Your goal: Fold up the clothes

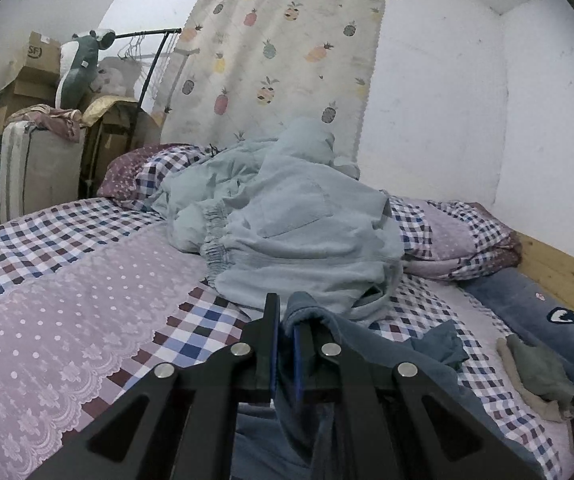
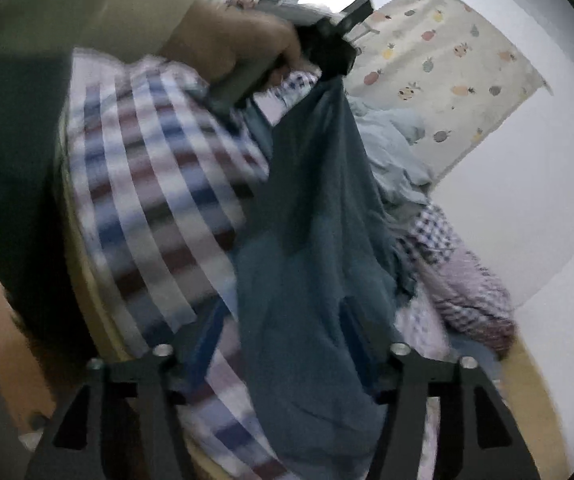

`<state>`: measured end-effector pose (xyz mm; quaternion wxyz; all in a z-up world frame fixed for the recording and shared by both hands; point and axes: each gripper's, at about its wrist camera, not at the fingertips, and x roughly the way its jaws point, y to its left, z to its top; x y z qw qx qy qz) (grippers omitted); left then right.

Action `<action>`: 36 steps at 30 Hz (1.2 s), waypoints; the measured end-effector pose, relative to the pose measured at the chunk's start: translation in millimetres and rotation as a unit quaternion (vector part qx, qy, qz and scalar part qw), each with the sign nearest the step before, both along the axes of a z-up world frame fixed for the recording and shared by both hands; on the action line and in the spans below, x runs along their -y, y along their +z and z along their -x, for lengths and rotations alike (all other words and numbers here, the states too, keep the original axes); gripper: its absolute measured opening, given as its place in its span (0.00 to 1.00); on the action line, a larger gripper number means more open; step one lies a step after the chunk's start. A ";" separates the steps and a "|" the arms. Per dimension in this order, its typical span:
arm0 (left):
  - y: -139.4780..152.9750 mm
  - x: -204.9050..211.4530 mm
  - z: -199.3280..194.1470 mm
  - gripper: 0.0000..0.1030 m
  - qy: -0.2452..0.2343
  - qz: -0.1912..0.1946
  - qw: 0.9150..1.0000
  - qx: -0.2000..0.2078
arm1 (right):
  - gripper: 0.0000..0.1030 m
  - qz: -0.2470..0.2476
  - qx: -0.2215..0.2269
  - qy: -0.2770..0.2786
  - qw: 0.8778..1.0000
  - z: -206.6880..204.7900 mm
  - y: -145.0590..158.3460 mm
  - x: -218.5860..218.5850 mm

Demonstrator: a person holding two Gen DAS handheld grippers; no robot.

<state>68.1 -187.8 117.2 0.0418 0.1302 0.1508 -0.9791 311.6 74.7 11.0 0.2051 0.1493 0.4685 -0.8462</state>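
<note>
The left gripper (image 1: 286, 332) has its fingers clamped on the dark blue garment (image 2: 311, 208); the right gripper (image 2: 279, 344) has its fingers apart above the bed (image 1: 67, 288).

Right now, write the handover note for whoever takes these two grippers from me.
Left gripper: shut on an edge of the dark teal fabric garment, holding it lifted above the checked and dotted lilac bedspread.
Right gripper: open, fingers either side of the hanging cloth lower down, not yet clamped.
Also on the bed: a crumpled pale blue garment with an elastic waistband behind, a small dark teal piece and a grey-beige piece to the right.
Done: no fold visible on anything.
Left: get a second grip on the garment, spread it, fold it, then the others.
</note>
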 end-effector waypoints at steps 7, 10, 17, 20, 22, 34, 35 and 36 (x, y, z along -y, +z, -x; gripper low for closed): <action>-1.5 4.7 4.7 0.04 0.005 -0.016 1.000 0.003 | 0.65 -0.078 -0.029 -0.046 0.995 7.3 -33.8 -23.2; -2.8 4.6 6.0 0.04 0.008 -0.022 1.000 0.006 | 0.65 -0.097 -0.022 -0.047 0.994 5.7 -45.4 -30.1; -7.9 8.6 11.7 0.04 0.011 -0.047 0.999 0.016 | 0.63 -0.130 0.006 -0.042 0.991 6.6 -67.6 -37.8; -8.8 7.1 12.9 0.04 0.012 -0.047 0.999 0.017 | 0.57 -0.133 0.015 -0.067 0.989 16.2 -70.5 -45.7; -9.0 6.4 13.1 0.04 0.011 -0.048 0.999 0.018 | 0.56 -0.138 0.017 -0.083 0.987 23.1 -73.4 -51.3; -11.7 2.7 18.1 0.04 0.012 -0.061 0.998 0.024 | 0.56 -0.170 -0.002 -0.093 0.981 32.6 -90.9 -59.8; -11.7 2.6 18.2 0.04 0.012 -0.058 0.998 0.024 | 0.55 -0.167 -0.006 -0.097 0.981 33.9 -90.1 -59.3; -11.5 2.8 18.1 0.04 0.012 -0.056 0.998 0.024 | 0.54 -0.164 -0.010 -0.100 0.981 35.2 -89.3 -58.8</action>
